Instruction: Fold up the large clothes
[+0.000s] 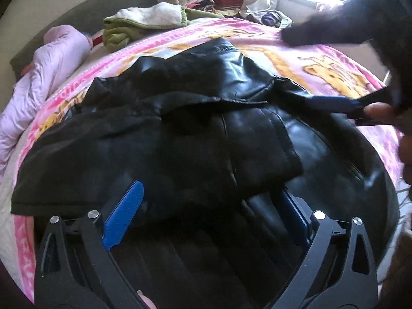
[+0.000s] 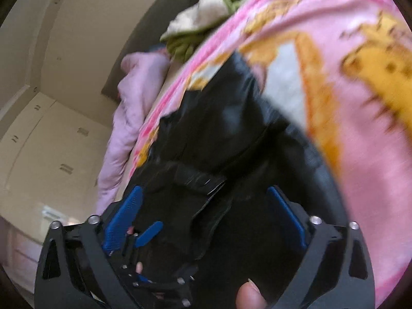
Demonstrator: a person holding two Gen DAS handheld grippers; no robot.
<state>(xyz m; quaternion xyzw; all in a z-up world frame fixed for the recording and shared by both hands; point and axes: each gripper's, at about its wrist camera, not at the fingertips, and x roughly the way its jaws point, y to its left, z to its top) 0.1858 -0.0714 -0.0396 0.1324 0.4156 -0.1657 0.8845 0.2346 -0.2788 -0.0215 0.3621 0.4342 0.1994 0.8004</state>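
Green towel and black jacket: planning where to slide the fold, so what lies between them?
In the left wrist view, only the pink cartoon blanket lies between the green towel and the black jacket.

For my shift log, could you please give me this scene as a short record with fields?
garment: black leather jacket, partly folded
surface: pink cartoon blanket on a bed
left gripper: open, low over the jacket's near part
right gripper: open, over the jacket
nearby: lilac quilt; green and white clothes
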